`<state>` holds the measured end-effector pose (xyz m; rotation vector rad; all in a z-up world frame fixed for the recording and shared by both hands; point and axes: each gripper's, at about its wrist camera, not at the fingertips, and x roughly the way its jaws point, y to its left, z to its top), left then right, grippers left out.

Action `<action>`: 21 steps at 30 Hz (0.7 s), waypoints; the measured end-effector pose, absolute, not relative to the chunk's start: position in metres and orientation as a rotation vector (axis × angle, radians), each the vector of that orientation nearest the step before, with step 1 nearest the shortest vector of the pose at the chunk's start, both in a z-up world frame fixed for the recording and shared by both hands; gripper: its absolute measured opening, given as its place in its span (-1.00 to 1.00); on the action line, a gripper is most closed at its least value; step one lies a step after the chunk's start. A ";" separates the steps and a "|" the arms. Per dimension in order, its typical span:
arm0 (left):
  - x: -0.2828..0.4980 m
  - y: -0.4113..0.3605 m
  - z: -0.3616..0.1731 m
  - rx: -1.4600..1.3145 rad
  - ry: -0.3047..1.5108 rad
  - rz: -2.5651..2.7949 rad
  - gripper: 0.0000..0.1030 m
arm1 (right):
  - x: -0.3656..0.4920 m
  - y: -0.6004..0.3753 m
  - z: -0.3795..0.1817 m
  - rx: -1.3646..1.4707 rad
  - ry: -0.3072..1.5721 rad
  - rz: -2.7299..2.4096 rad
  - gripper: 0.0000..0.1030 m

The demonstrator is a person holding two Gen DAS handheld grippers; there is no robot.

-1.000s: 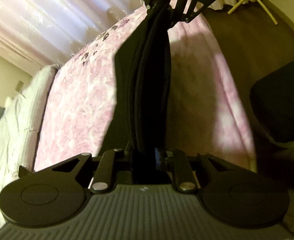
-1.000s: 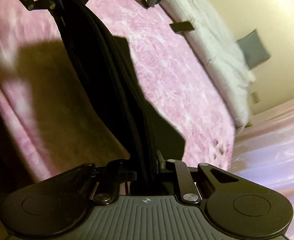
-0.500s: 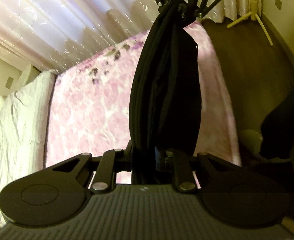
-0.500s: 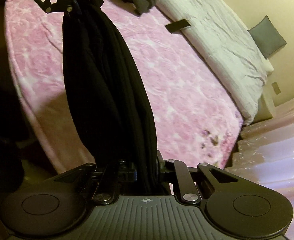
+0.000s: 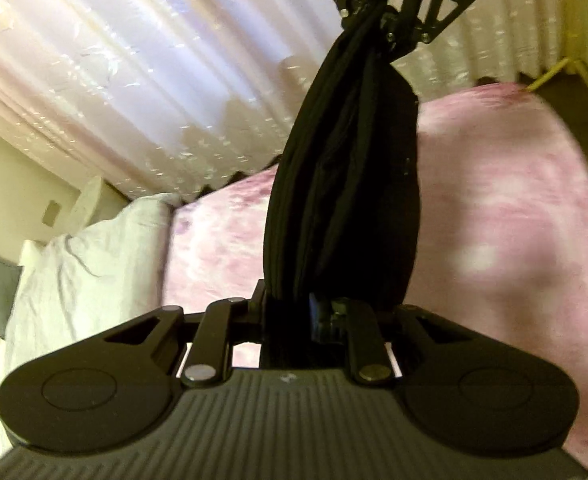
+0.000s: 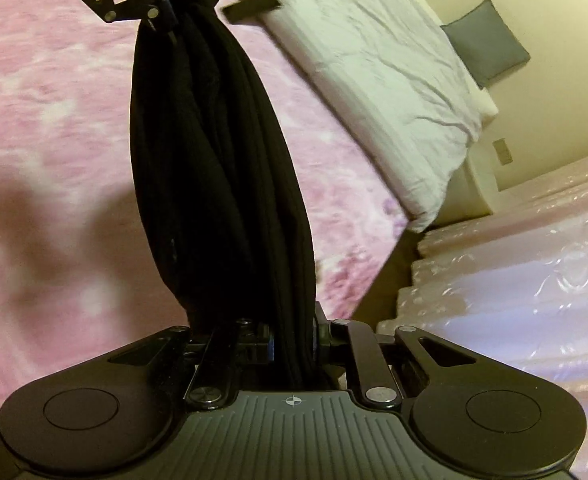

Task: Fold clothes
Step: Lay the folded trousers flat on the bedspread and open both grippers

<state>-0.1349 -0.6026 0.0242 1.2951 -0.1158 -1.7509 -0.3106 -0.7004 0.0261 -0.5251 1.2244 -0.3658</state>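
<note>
A black garment (image 5: 342,184) is stretched in the air between my two grippers, bunched into long folds, above the pink bed cover (image 5: 514,208). In the left wrist view my left gripper (image 5: 294,312) is shut on one end of it, and the right gripper (image 5: 382,4) clamps the far end at the top. In the right wrist view my right gripper (image 6: 294,340) is shut on the black garment (image 6: 213,184), with the left gripper (image 6: 161,4) gripping the other end at the top. The fingertips are hidden by the cloth.
A white duvet (image 6: 382,80) lies folded along the bed's far side, with a grey pillow (image 6: 490,40) against the wall. A small dark item (image 6: 249,6) sits at the duvet's edge. Shiny pale curtains (image 5: 153,80) hang beside the bed. Yellow legs (image 5: 566,76) stand on the floor.
Both grippers have risen and swung across the bed with the garment held taut between them. The bed cover now looks farther below, and the dark floor and dark shape have left the left wrist view.
</note>
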 end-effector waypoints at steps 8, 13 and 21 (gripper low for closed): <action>-0.094 -0.772 0.023 1.298 -0.234 -1.550 -0.65 | -0.263 -0.884 0.017 -0.609 1.083 -0.386 -0.74; -0.082 -0.827 -0.057 1.311 -0.246 -1.447 -0.66 | -0.241 -0.947 -0.041 -0.674 0.952 -0.461 -0.73; -0.105 -0.826 -0.264 1.507 -0.011 -1.502 -0.58 | -0.252 -0.942 -0.242 -0.541 1.125 -0.317 -0.62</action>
